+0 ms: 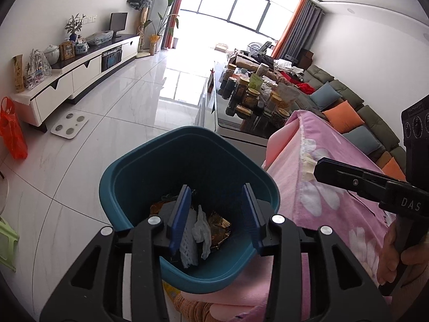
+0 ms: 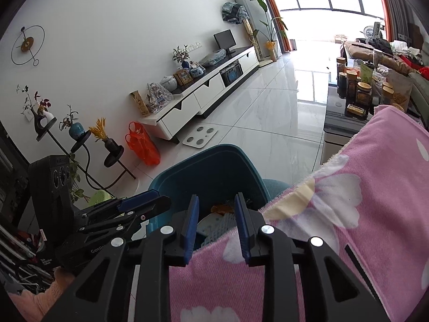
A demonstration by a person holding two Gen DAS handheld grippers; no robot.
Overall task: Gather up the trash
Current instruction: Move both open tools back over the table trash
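- Our left gripper [image 1: 218, 214] hangs over the mouth of the teal plastic waste bin [image 1: 128, 177], its blue-padded fingers [image 1: 179, 214] spread wide with nothing between them.
- Our right gripper [image 2: 216, 225] sits just to the right, over the near edge of the pink flowered blanket [image 2: 375, 187]; its pads [image 2: 242, 225] stand moderately apart and hold nothing either.
- Below the left gripper, the bin already holds trash: a crumpled white tissue [image 1: 202, 228], a white foam net sleeve [image 1: 189, 252] and a gold foil wrapper [image 1: 219, 228], all lying on the bottom.
- The bin stands on the pale tiled floor [image 1: 107, 134], pressed against the left side of the blanket-covered surface.
- Farther off, a dark glass table crowded with jars [image 1: 252, 94] lies beyond the blanket, and a white TV cabinet [image 1: 80, 72] runs along the far left wall.
- We judge the step in hand to be a drop into the bin, just finished or nearly so, since both grippers are empty above it.
- We see no loose trash on the blanket, though much of it lies outside both views, so we may be missing some.
- The next move likely calls for lifting clear of the bin rim and turning toward the blanket or table to look for another piece.
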